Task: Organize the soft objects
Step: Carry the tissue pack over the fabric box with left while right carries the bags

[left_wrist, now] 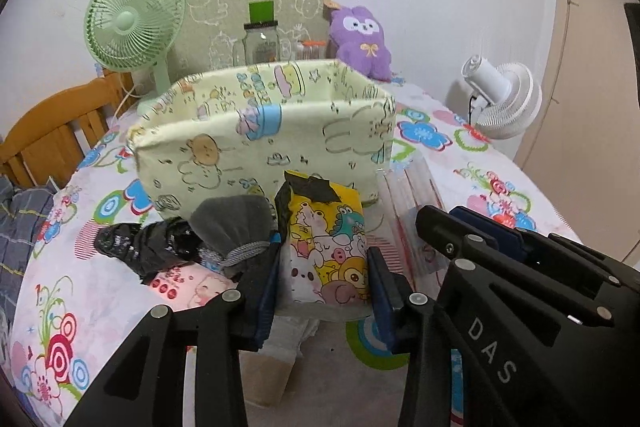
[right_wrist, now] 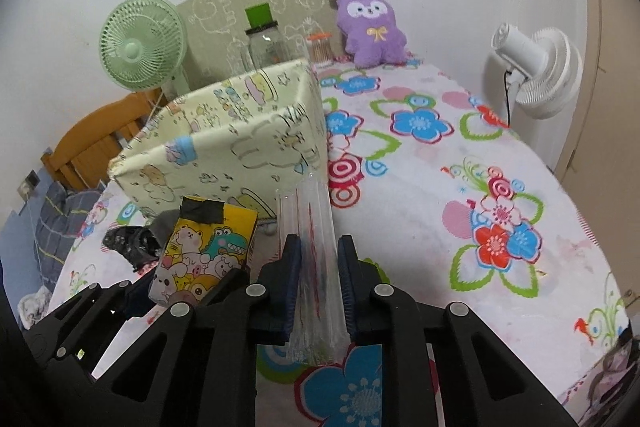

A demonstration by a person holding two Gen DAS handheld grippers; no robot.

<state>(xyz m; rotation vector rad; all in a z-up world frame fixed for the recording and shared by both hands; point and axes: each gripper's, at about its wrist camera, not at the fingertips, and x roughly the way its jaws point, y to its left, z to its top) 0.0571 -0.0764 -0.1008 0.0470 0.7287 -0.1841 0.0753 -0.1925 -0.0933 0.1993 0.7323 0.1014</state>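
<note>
My left gripper [left_wrist: 324, 279] is shut on a yellow cartoon tissue pack [left_wrist: 326, 247] and holds it upright in front of the pale yellow fabric storage box [left_wrist: 260, 139]. My right gripper [right_wrist: 318, 287] is shut on a clear plastic zip bag [right_wrist: 310, 247] held just right of the tissue pack [right_wrist: 204, 251]. The right gripper body also shows in the left wrist view [left_wrist: 520, 267]. A grey sock-like cloth [left_wrist: 236, 223] and a crumpled black bag [left_wrist: 144, 247] lie left of the pack. A purple plush toy [right_wrist: 372, 27] sits at the back.
A green fan [left_wrist: 132, 23] stands back left and a white fan [right_wrist: 536, 67] back right. A glass jar [left_wrist: 260, 41] and a cardboard sheet [left_wrist: 256, 3] stand behind the box. The flowered tablecloth [right_wrist: 460, 187] covers the table. A wooden chair [left_wrist: 52, 131] is at left.
</note>
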